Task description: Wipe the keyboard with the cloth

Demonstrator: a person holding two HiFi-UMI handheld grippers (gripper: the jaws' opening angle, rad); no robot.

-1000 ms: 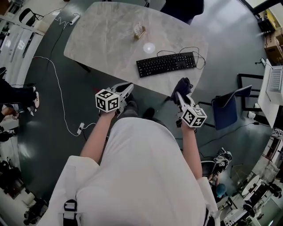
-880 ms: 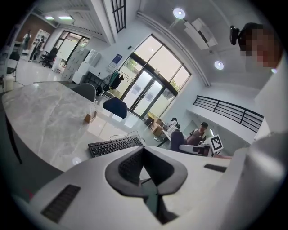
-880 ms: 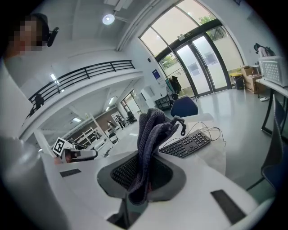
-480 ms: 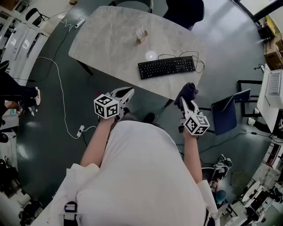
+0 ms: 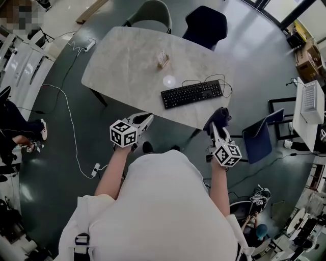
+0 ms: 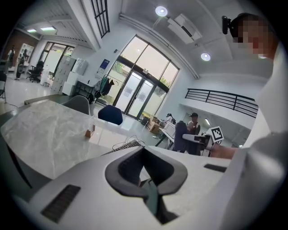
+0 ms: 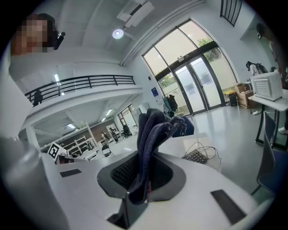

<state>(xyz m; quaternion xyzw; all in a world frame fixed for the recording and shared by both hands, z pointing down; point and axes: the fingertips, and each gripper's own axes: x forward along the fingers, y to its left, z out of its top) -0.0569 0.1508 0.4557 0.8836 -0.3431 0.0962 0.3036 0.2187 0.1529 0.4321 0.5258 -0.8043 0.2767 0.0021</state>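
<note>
Two grippers are held out in front of the person's white-clad torso, both over the dark floor (image 5: 239,61) and short of the table's near edge. The left gripper (image 5: 147,118) has its jaws brought together, the grey pads meeting at their tips, with nothing caught between them; its own view (image 6: 148,186) shows the same. The right gripper (image 5: 216,121) is clamped on the cloth (image 5: 220,115), a dark blue bunch that stands up out of the closed jaws and flops over at the top, as the right gripper view (image 7: 137,191) shows plainly (image 7: 153,132). The cloth is clear of the table and touches nothing but the jaws.

Beyond them stands the table (image 5: 122,51), its top pale and marbled. The keyboard (image 5: 192,94), black, lies flat near the table's near right edge, apart from both grippers and closer to the right one; it also shows past the left jaws (image 6: 128,144) and to the right of the cloth (image 7: 196,156). Its cable (image 5: 224,81) loops loosely at its right end. Farther in, near the middle of the top, sits a small box (image 5: 162,58), well apart from the keyboard. At the far side are a grey chair (image 5: 150,15) and a dark blue chair (image 5: 206,25), side by side. A white cord (image 5: 69,114) trails over the floor on the left.
</note>
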